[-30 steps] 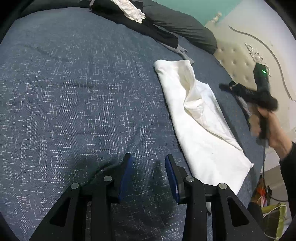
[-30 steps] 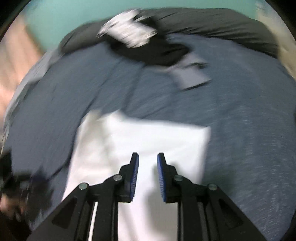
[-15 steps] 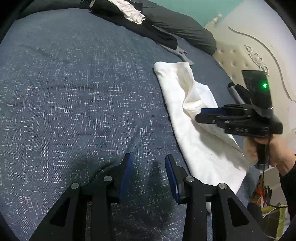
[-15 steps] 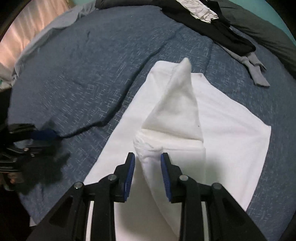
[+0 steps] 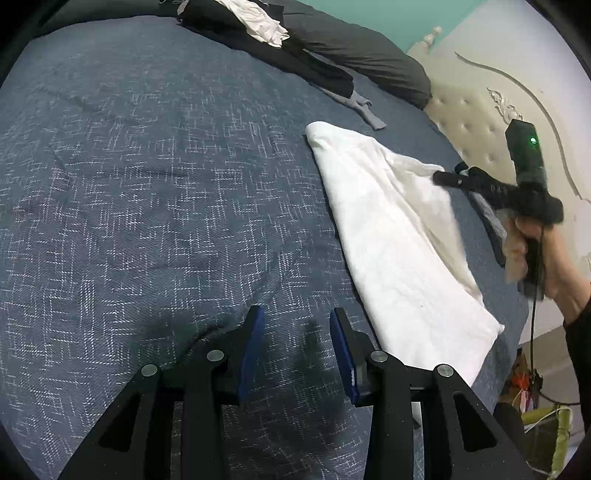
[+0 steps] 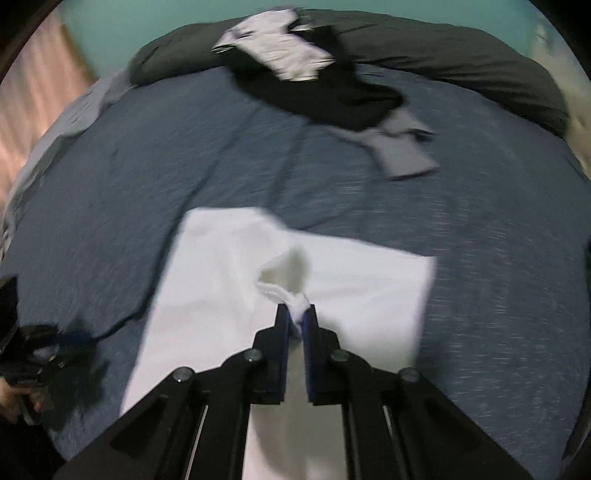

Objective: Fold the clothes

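A white garment (image 5: 391, 229) lies partly folded on the dark blue bedspread (image 5: 147, 192), right of centre in the left wrist view. My right gripper (image 6: 295, 314) is closing and pinches a bunched fold of that white garment (image 6: 229, 280) between its blue pads, lifting it into a ridge. In the left wrist view the right gripper (image 5: 441, 178) reaches over the cloth's far edge, held by a hand. My left gripper (image 5: 295, 321) hovers open over bare bedspread to the left of the garment, with nothing between its fingers.
A pile of black and white clothes (image 5: 258, 33) and a grey sock (image 5: 364, 109) lie at the bed's far side, beside a dark pillow (image 5: 362, 55). A cream tufted headboard (image 5: 472, 122) stands at the right. The bed's edge and floor clutter (image 5: 532, 406) show at lower right.
The right gripper has shut on a fold of the white garment and pulled it up and back toward the cloth's far edge. The left gripper has stayed still.
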`<state>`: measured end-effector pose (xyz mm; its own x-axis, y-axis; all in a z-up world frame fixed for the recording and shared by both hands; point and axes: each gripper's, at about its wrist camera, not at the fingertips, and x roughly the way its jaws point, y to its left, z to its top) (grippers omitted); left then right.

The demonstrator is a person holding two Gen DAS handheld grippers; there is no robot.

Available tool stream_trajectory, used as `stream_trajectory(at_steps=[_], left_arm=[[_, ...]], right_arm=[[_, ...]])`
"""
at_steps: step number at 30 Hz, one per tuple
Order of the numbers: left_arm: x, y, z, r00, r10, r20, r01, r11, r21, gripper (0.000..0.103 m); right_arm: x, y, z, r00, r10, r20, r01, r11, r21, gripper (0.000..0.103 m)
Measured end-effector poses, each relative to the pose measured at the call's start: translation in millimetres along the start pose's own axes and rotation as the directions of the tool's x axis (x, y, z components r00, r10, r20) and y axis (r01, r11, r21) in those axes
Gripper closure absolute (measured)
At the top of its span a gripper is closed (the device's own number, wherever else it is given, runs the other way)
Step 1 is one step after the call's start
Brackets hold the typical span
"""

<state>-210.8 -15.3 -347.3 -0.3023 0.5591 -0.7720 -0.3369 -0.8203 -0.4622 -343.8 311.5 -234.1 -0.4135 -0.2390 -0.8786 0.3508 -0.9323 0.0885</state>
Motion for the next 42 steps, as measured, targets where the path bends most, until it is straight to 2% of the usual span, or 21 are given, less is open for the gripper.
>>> stream_trajectory(at_steps=[2, 5, 8, 11, 13, 14, 15, 17, 19, 21, 25, 29, 31, 32, 35, 39, 42], left_arm=[[1.7, -1.9, -0.6, 1.0, 0.002, -0.003, -0.002, 1.0, 0.002, 0.063], [4.4, -2.8, -1.3, 1.0, 0.007, -0.01, -0.007, 1.0, 0.008, 0.063], [4.8, -1.9, -1.8, 1.0, 0.008, -0.013, -0.008, 1.0, 0.012, 0.063], [4.6, -0.5, -1.2, 1.0, 0.008, -0.013, -0.008, 1.0, 0.009, 0.063], [4.6, -1.0, -1.2, 1.0, 0.007, -0.013, -0.006, 1.0, 0.009, 0.063], [4.7, -1.3, -1.3, 1.0, 0.005, -0.014, -0.005, 1.0, 0.011, 0.063], [5.2, -2.1, -1.4, 1.0, 0.003, -0.014, -0.003, 1.0, 0.011, 0.063], [7.0, -5.7, -1.7, 1.0, -0.01, -0.019, 0.011, 1.0, 0.014, 0.063], [8.9, -11.2, -2.1, 0.999, -0.024, -0.024, 0.025, 0.999, 0.024, 0.063], [12.1, -19.6, -2.5, 0.999, -0.029, -0.029, 0.03, 0.999, 0.043, 0.063], [23.6, -38.7, -4.0, 0.996, -0.068, -0.052, 0.072, 0.995, 0.065, 0.063], [34.4, -59.9, -8.0, 0.992, -0.097, -0.077, 0.104, 0.99, 0.093, 0.063], [40.1, -69.2, -11.8, 0.99, -0.106, -0.092, 0.116, 0.987, 0.109, 0.063], [42.7, -73.0, -13.5, 0.99, -0.105, -0.098, 0.116, 0.986, 0.119, 0.063], [52.0, -82.8, -18.1, 0.99, -0.085, -0.115, 0.102, 0.983, 0.156, 0.063], [58.6, -85.8, -21.1, 0.99, -0.07, -0.126, 0.091, 0.981, 0.169, 0.063], [61.8, -88.6, -23.0, 0.99, -0.058, -0.132, 0.083, 0.979, 0.186, 0.063]], right_arm=[[10.6, -15.8, -0.6, 1.0, -0.01, -0.021, 0.011, 0.999, 0.044, 0.097], [27.7, -38.1, -6.2, 0.998, 0.047, -0.028, -0.042, 0.988, 0.15, 0.097], [38.0, -40.9, -12.9, 0.997, 0.068, -0.045, -0.061, 0.986, 0.156, 0.097], [57.1, -43.9, -18.5, 0.989, 0.092, -0.116, -0.07, 0.981, 0.182, 0.096], [55.4, -46.9, -17.4, 0.99, 0.098, -0.099, -0.079, 0.979, 0.186, 0.096], [52.9, -47.9, -15.8, 0.992, 0.083, -0.091, -0.065, 0.98, 0.187, 0.091], [50.1, -48.6, -14.1, 0.995, 0.061, -0.084, -0.044, 0.981, 0.186, 0.08], [40.2, -47.8, -9.5, 0.999, 0.004, -0.04, 0.003, 0.985, 0.172, 0.077], [31.4, -45.6, -4.6, 1.0, 0.027, 0.016, -0.029, 0.986, 0.164, 0.077], [30.5, -37.1, 1.1, 0.998, 0.057, 0.019, -0.059, 0.991, 0.117, 0.077], [44.4, -12.7, 8.9, 0.999, 0.022, -0.044, -0.024, 0.999, -0.035, 0.077], [56.8, -11.3, 10.4, 0.998, 0.01, -0.067, -0.014, 0.998, -0.059, 0.077], [59.7, -12.1, 11.2, 0.998, 0.012, -0.068, -0.016, 0.998, -0.065, 0.087], [58.9, -12.9, 11.5, 0.998, 0.012, -0.061, -0.016, 0.998, -0.066, 0.095], [56.4, -16.0, 12.0, 0.999, 0.007, -0.041, -0.01, 0.998, -0.063, 0.098], [53.4, -30.0, 11.1, 0.999, -0.039, -0.011, 0.038, 0.999, -0.016, 0.098], [68.5, -40.5, 8.7, 0.995, -0.084, -0.051, 0.084, 0.996, 0.006, 0.098]])
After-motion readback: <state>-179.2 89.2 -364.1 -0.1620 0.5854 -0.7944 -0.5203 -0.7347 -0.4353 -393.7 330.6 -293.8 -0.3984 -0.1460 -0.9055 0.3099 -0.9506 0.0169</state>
